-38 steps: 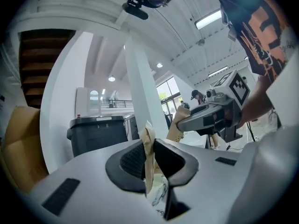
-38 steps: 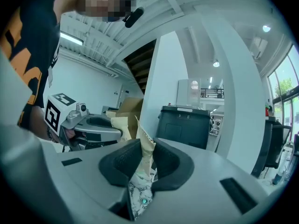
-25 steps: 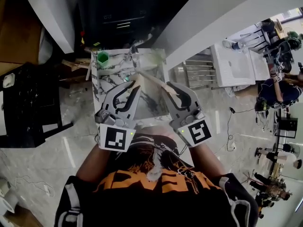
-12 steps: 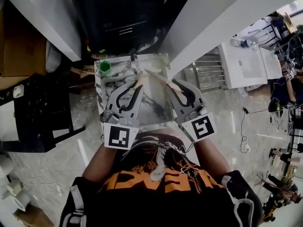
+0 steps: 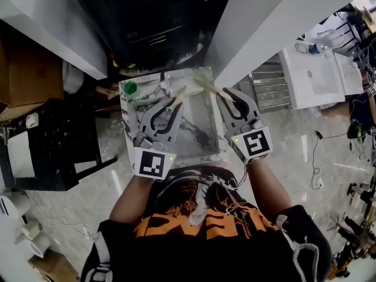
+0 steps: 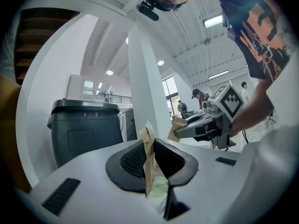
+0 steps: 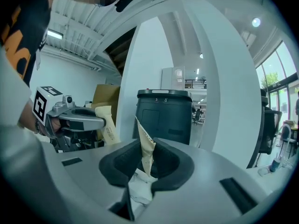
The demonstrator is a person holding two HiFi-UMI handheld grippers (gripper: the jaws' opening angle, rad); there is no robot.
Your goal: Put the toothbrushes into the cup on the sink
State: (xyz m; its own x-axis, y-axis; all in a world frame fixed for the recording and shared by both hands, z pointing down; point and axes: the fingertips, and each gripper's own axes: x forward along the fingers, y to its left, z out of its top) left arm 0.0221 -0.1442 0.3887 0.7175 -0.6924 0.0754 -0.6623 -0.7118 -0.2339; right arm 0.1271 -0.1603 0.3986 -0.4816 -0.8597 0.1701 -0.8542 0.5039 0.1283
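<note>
Head view, left gripper (image 5: 174, 103): jaws narrow, clamped on the paper-wrapped left toothbrush (image 5: 180, 94), which pokes out toward 1 o'clock.
Head view, right gripper (image 5: 221, 96): pinching the paper-wrapped right toothbrush (image 5: 205, 87), whose free end points to 10 o'clock.
Head view, cup (image 5: 130, 88): green, on the marble sink (image 5: 197, 137), at 10 o'clock from the left gripper, apart from both brushes.
Left gripper view: pads press the left toothbrush, which rises to 12 o'clock; right gripper at 2 o'clock.
Right gripper view: pads grip the right toothbrush, upright at 12 o'clock; left gripper at 9 o'clock.
</note>
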